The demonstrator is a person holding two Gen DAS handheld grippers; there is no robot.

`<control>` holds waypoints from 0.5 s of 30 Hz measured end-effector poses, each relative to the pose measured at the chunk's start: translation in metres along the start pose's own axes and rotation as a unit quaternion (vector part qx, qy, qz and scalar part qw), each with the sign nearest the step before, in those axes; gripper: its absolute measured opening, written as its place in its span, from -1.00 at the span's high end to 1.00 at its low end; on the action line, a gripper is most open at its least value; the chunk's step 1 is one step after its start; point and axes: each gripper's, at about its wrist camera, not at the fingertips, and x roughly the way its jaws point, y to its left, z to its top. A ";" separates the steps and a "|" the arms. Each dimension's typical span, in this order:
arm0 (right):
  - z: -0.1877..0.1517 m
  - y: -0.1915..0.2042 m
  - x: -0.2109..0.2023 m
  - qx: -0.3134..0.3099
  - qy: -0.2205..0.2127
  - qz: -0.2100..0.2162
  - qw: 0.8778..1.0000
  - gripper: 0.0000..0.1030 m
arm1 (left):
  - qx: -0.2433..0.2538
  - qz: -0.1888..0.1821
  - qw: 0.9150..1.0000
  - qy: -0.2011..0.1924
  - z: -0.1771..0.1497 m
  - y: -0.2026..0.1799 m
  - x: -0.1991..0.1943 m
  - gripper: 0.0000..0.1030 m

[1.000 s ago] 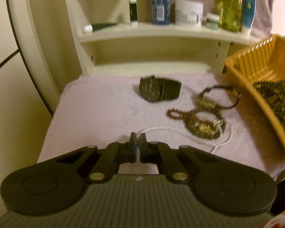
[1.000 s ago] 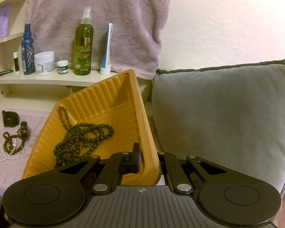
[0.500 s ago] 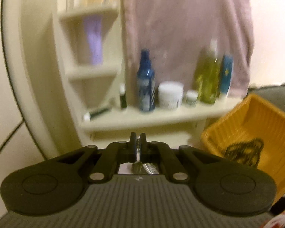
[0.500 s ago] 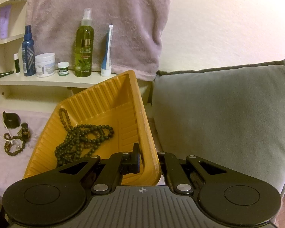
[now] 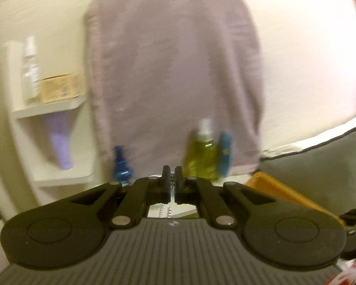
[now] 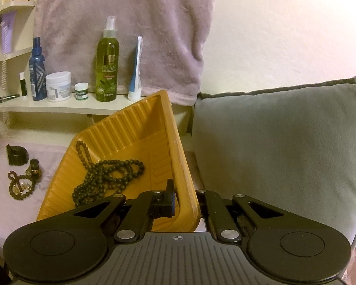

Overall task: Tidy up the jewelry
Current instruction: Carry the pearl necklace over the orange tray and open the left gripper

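Note:
My left gripper (image 5: 172,175) is shut on a white pearl necklace (image 5: 165,210), whose beads hang below its fingers; the view is blurred. The strand also hangs down the left edge of the right wrist view as the pearl necklace (image 6: 4,87). My right gripper (image 6: 185,197) is shut on the near rim of a yellow basket (image 6: 135,123), which stands tilted. A dark bead necklace (image 6: 106,173) lies inside the basket. On the pink towel (image 6: 2,204) to its left lie a black watch (image 6: 16,154), a small gold watch (image 6: 34,168) and a brown bead bracelet (image 6: 21,187).
A white shelf (image 6: 59,105) behind the towel holds an olive spray bottle (image 6: 106,64), a blue bottle (image 6: 36,71), a white jar (image 6: 58,86) and tubes. A pink towel hangs on the wall (image 6: 130,35). A grey cushion (image 6: 284,147) fills the right side.
My left gripper has risen from the towel with the pearl necklace and tilted up toward the hanging towel. The pearls are gone from the towel surface. My right gripper has kept still on the basket.

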 end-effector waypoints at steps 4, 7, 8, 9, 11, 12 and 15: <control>0.000 0.000 0.000 0.003 0.000 0.002 1.000 0.89 | 0.001 -0.047 0.999 0.000 0.006 -0.028 0.009 0.96; 0.000 -0.001 0.000 0.006 -0.001 0.003 1.000 0.89 | 0.000 -0.080 0.997 0.013 0.002 -0.052 0.022 0.96; 0.000 -0.001 0.000 0.007 -0.001 0.003 1.000 0.89 | 0.000 -0.091 0.996 0.020 -0.002 -0.061 0.028 0.96; 0.000 -0.001 0.000 0.008 -0.001 0.004 1.000 0.88 | 0.000 -0.102 0.994 0.028 -0.006 -0.068 0.033 0.96; 0.000 -0.001 0.000 0.008 -0.001 0.005 1.000 0.88 | -0.001 -0.121 0.992 0.045 -0.016 -0.082 0.042 0.96; 0.001 -0.001 0.000 0.009 -0.001 0.005 1.000 0.88 | 0.000 -0.131 0.990 0.056 -0.021 -0.089 0.047 0.96; 0.001 -0.001 -0.001 0.010 -0.002 0.006 1.000 0.88 | 0.006 -0.152 0.985 0.084 -0.037 -0.105 0.061 0.96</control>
